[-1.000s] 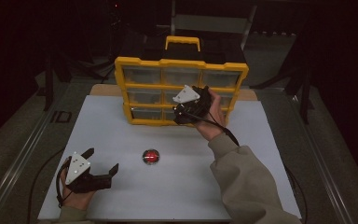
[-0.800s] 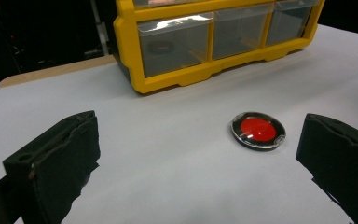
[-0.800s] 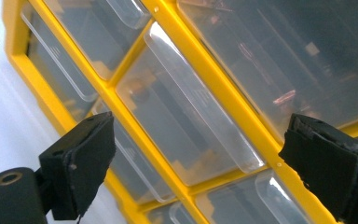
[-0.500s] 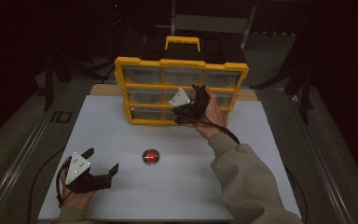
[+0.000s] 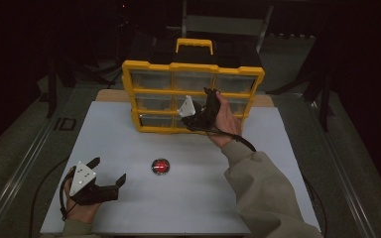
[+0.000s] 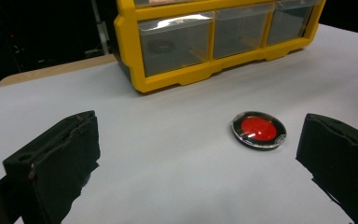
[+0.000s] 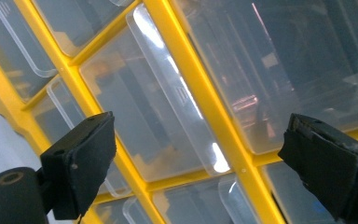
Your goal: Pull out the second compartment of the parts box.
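Drawers (image 7: 168, 116) loom between right gripper's (image 7: 196, 163) spread jaws.

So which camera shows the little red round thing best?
The left gripper view: the red round thing lies close and sharp on the white table, with its clear rim and dark edge plain. The high view shows it small and far off. The right gripper view looks at the yellow drawer box.

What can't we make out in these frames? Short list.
- Drawer contents: in the right gripper view, glare on the clear fronts of the yellow drawer cabinet hides them.
- Dark object in the bottom-left drawer: left gripper view, blurred behind plastic.
- Right gripper jaw tips: high view, hand and gripper body cover them.
- Red disc: high view, markings too small.
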